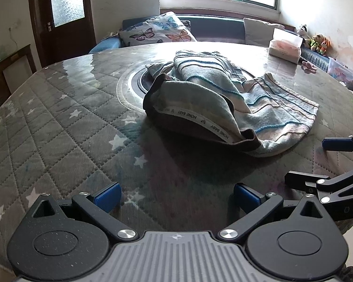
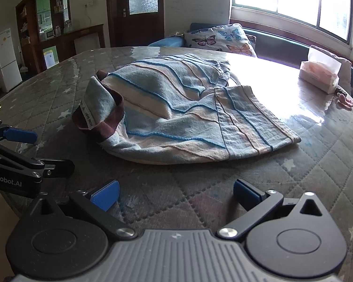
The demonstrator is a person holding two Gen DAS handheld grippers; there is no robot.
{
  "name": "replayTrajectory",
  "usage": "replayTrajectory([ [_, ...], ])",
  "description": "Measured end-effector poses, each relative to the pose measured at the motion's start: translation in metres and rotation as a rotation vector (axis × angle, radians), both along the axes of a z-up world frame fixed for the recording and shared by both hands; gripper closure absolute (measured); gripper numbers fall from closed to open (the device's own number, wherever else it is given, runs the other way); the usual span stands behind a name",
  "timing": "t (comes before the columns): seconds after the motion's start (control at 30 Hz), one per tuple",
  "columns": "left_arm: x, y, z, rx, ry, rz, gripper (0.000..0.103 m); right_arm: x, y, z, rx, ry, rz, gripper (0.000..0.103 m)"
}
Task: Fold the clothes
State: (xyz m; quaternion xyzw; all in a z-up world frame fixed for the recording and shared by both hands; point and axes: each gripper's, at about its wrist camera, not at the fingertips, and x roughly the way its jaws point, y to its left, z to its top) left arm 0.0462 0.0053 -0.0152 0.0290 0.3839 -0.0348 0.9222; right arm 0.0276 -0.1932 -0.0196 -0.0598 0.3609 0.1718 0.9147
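Blue rubber pads tip the black fingers of the left gripper point(image 1: 176, 197) at the bottom of the left wrist view; the jaws stand wide apart with nothing between them. Low in the right wrist view, the right gripper point(image 2: 175, 193) is spread just as wide and also holds nothing. Each gripper shows at the edge of the other's view.

Beyond both lies a small striped garment point(image 2: 176, 112), soft knit in pale blue, cream and tan bands with thin blue wavy seams. It sits crumpled near the middle of the round table point(image 1: 58, 122). Its dark brown waistband point(image 1: 157, 89) gapes open toward the left gripper, with a printed white tape inside.

A quilted grey cover with white stars, under a glossy clear sheet, covers the table. At the upper right of the frame a tissue box point(image 2: 320, 75) stands on the table with a tissue poking up. Behind the table a butterfly-print cushion point(image 1: 155, 31) leans on a bench.
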Motion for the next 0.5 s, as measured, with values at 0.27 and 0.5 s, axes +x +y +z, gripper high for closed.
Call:
replayTrajectory([
  [0.27,0.011,0.007,0.008,0.004,-0.016,-0.006,0.0,0.012,-0.001,0.005,0.006,0.014,0.005,0.0],
  [0.5,0.019,0.022,0.031,-0.018,-0.082,-0.009,0.0,0.03,-0.012,0.024,0.027,-0.014,-0.011,0.0],
])
